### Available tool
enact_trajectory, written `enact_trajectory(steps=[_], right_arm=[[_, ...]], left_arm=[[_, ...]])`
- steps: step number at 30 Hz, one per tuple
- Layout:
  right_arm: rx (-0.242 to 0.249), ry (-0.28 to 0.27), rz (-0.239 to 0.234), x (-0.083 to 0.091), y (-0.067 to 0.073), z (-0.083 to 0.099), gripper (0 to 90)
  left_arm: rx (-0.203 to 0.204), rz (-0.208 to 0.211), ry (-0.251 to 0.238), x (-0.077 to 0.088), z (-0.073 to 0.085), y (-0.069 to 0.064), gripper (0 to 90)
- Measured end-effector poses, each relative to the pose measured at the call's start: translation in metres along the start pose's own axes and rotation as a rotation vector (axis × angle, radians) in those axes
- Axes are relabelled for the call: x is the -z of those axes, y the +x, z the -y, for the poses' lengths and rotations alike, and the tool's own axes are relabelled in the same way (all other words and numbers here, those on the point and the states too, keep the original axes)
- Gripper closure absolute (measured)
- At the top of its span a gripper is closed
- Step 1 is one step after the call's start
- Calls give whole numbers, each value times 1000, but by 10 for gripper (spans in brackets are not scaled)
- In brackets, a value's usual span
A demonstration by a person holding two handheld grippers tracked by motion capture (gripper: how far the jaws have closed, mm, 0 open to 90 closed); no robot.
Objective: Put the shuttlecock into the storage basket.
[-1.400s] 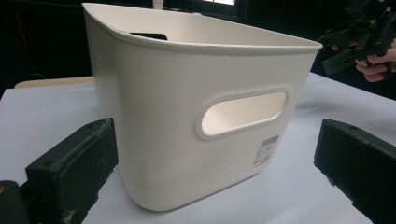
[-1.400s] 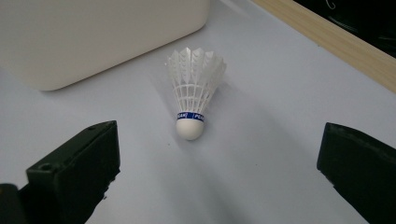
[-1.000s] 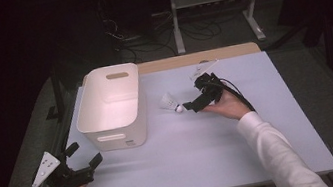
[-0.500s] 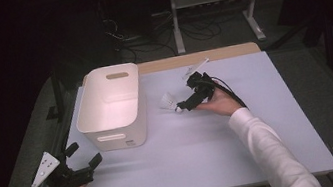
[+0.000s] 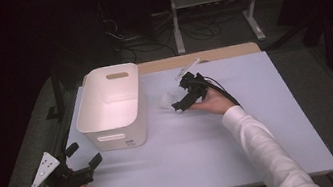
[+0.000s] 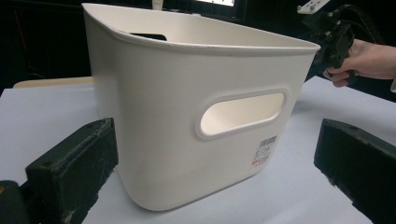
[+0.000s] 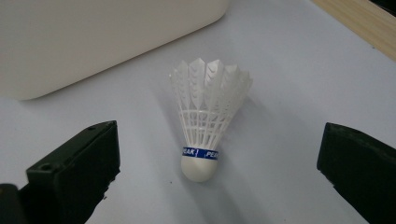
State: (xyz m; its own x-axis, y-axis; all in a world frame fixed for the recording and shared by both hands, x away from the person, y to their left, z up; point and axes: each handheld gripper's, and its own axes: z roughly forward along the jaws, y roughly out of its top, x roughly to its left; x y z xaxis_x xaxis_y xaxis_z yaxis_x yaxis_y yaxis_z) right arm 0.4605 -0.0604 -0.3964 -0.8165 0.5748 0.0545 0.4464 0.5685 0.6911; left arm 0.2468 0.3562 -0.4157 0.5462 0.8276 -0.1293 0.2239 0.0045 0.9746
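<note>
Centrally on the pale blue table (image 5: 260,124) lies a white plastic shuttlecock (image 7: 208,116), on its side just beside the near right wall of a white storage bin (image 5: 112,107). Its cork head, ringed by a blue band, points toward the right gripper (image 5: 182,102), while the skirt fans out toward the bin. In the right gripper view the two black jaws stand spread wide, one on either side of the shuttlecock and clear of it; neither pad touches the cork or the skirt. The person's right hand (image 5: 211,102) rests low on the table behind that gripper, its cable trailing back along the sleeve.

The left gripper (image 5: 73,171) sits at the near left corner of the table, well apart from the shuttlecock, with its jaws likewise spread and nothing between them. In the left gripper view it faces the bin's near wall (image 6: 201,116), with the oval handle cut-out and a small barcode label plainly legible.

Judged from this arrangement, the work is at its opening stage: the approach to the shuttlecock looks complete, but the grasp is not yet made. What remains, presumably, is to close on the cork end, lift, carry over the bin's rim and release inside. The bin appears empty in the high view.
</note>
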Motion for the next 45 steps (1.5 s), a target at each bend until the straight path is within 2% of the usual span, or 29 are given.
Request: enact_trajectory(steps=[24,29,34,38,39,40,41,43,44,45], right_arm=[[-13,64,-6,-25,-6,6,0],[27,78,-4,-32,-4,7,0],[24,114,-30,-37,-4,9,69],[-9,132,-51,-39,-3,10,157],[-9,132,-51,-39,-3,10,157],[-15,141,-24,-40,-2,10,222],[-17,145,-9,-41,-1,10,233],[-22,140,-21,-40,-1,9,308],[-22,140,-21,-40,-1,9,308],[-42,146,-16,-40,0,9,373]], left_arm=[[1,5,0,-1,0,0,0],[0,8,0,0,0,0,0],[0,10,-2,0,0,0,0],[-1,11,-2,0,0,-1,0],[-2,12,-2,0,0,0,0],[-1,11,-3,0,0,0,0],[1,11,-3,-1,0,0,0],[0,12,-1,0,0,0,0],[0,12,-1,0,0,0,0],[1,12,-1,-1,0,-1,0]])
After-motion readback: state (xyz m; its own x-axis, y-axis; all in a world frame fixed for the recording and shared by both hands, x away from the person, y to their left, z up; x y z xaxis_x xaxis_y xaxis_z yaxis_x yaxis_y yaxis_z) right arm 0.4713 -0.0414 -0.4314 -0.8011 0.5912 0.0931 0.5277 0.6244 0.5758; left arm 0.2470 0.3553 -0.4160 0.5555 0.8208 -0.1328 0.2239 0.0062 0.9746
